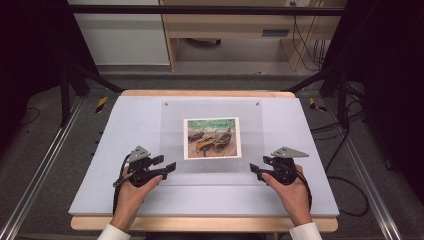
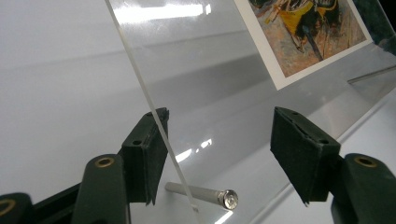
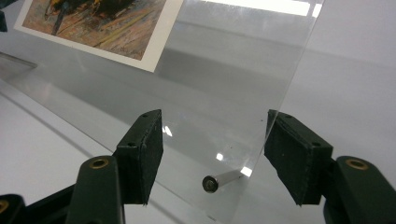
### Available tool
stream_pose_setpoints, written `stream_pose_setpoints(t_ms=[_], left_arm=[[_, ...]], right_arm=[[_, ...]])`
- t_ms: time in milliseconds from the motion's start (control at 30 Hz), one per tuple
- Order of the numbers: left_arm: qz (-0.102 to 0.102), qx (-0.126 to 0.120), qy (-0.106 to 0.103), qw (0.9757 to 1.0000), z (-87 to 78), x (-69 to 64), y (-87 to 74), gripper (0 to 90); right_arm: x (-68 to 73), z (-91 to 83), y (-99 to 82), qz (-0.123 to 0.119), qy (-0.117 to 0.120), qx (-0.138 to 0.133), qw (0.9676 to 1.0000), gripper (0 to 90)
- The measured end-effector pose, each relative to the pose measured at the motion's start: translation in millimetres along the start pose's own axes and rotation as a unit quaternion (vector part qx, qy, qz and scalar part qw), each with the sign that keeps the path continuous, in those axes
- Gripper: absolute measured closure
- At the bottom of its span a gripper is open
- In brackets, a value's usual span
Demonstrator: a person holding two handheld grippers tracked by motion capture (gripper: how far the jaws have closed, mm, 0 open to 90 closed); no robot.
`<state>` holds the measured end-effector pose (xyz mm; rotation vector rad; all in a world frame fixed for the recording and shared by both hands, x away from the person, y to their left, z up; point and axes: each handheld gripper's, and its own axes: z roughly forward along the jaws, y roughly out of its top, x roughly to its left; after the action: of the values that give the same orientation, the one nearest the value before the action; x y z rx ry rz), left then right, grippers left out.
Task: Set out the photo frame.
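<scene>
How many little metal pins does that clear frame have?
4 seen. Two sit at the far corners of the clear panel: far-left pin and far-right pin. Two near-corner pins show between jaws: left one, right one. Others may be hidden.

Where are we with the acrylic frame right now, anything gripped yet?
Done: the boat picture lies under the clear acrylic sheet, and both grippers straddle its near corners. In hand: the left gripper and right gripper each stand open around a metal standoff pin, pads apparently not pressing. Left: closing on the pins, probably to undo or lift them.
</scene>
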<state>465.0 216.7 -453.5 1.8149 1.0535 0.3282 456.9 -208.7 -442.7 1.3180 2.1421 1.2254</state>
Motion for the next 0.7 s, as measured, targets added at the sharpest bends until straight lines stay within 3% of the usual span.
stream_pose_setpoints(t_ms=[700], left_arm=[[0.003, 0.004, 0.020, 0.9998, -14.1, -12.4, -15.0, 46.9]], right_arm=[[8.7, -14.6, -12.5, 0.003, -0.022, -0.001, 0.9998, 53.8]])
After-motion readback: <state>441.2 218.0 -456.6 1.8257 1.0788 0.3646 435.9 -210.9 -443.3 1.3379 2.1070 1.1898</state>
